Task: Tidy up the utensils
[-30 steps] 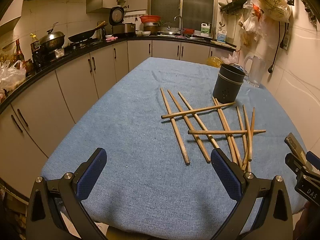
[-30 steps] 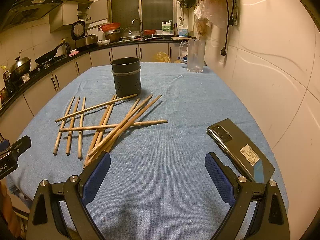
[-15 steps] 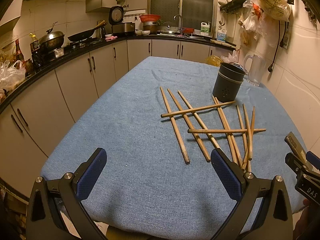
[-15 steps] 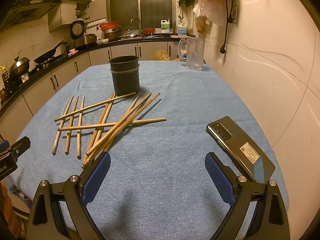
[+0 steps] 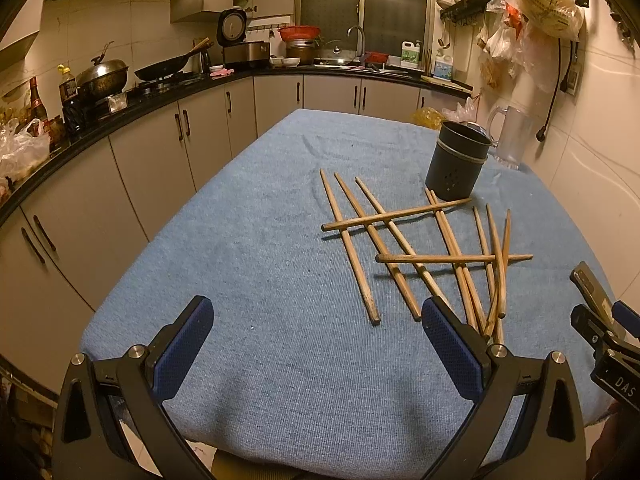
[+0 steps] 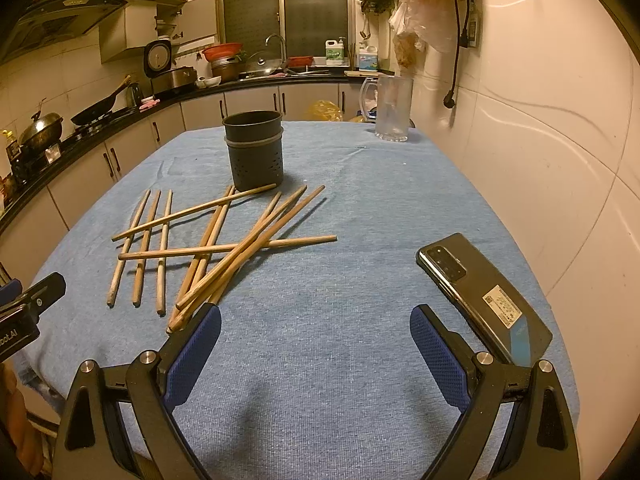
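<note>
Chopsticks (image 5: 416,240) lay scattered in the left wrist view, a loose heap of wooden sticks on the blue cloth-covered surface (image 5: 260,240). Three ran roughly parallel towards the near edge, two lay crosswise over the others, and a tighter cluster fanned out on the right. Just beyond the heap stood the dark perforated utensil holder (image 5: 456,164), upright, with one crossing stick ending close to its base. A clear glass pitcher (image 5: 512,140) stood behind it near the wall. The left gripper (image 5: 318,344) hung over the near edge of the surface with its blue-padded fingers (image 5: 184,344) spread wide and nothing between them; the right finger overlapped the near ends of the clustered sticks in the picture. Part of the right gripper (image 5: 600,328) showed at the right edge.

In the right wrist view the chopsticks (image 6: 216,244) lay left of centre, the utensil holder (image 6: 254,152) upright behind them and the pitcher (image 6: 394,108) at the far right corner of the surface (image 6: 360,208). A black smartphone (image 6: 484,300) lay face down near the right edge, just beside the right finger. The right gripper (image 6: 316,352) was likewise spread wide and held nothing, its left finger just short of the nearest stick ends. A piece of the left gripper (image 6: 28,300) appeared at the left edge.
</note>
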A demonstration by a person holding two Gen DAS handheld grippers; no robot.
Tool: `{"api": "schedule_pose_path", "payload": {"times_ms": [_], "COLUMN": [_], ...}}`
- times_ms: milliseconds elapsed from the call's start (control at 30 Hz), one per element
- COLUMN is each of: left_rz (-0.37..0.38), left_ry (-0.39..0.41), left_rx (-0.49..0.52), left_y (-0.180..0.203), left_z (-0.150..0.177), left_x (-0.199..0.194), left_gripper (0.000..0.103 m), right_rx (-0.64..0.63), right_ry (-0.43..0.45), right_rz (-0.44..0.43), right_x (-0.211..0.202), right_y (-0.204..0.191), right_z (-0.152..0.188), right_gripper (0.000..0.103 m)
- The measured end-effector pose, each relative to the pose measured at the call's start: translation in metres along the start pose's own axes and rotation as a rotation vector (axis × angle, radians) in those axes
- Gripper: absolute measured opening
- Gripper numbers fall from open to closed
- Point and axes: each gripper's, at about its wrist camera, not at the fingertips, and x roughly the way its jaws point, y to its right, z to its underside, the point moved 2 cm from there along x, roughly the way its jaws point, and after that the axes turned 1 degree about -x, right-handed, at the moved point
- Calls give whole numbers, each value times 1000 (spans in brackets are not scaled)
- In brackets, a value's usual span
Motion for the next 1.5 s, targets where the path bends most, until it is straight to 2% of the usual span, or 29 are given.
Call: {"api": "schedule_pose_path", "payload": {"times_ms": [267,467,600,700,867,933,967,1133,1233,1300,1367,1500], "left_rz": [3,19,14,26,137,175,191,251,285,305,335,316], "left_ry": [-22,-25,-14,-5,-72,-102,-124,-201,-252,-287,-307,-324], "left_rx": [-2,15,58,132,235,252,268,341,401,429,489,573], "left_y": [-1,-1,3,12,25,28,31,51,69,82,98,120], "left_z": [0,-6,-14,-22,-49,-63,-70,-100,-113,-118,-120,-116], "left_x": [3,5,8,10,23,32,38,69,92,106,116,136], "left_gripper": [103,103,103,103,103,100,94,80,77,69,69,69], "right_rx": [9,33,74,100,149,166,195,304,354,380,419,463], "right_ry": [3,-10,-27,-60,-138,-174,-199,-292,-339,-365,-393,-417], "right_rz": [-20,-56,-110,-170,-286,-335,-372,-440,-450,-449,-466,-461], "right_x": [0,4,9,16,31,38,44,78,101,114,127,148], "right_y": [0,7,15,17,24,26,28,35,37,40,42,47], "right_z": [-1,-6,-15,-24,-46,-56,-62,-79,-84,-88,-90,-98], "right_gripper": [94,84,74,61,42,32,29,28,28,26,24,24]}}
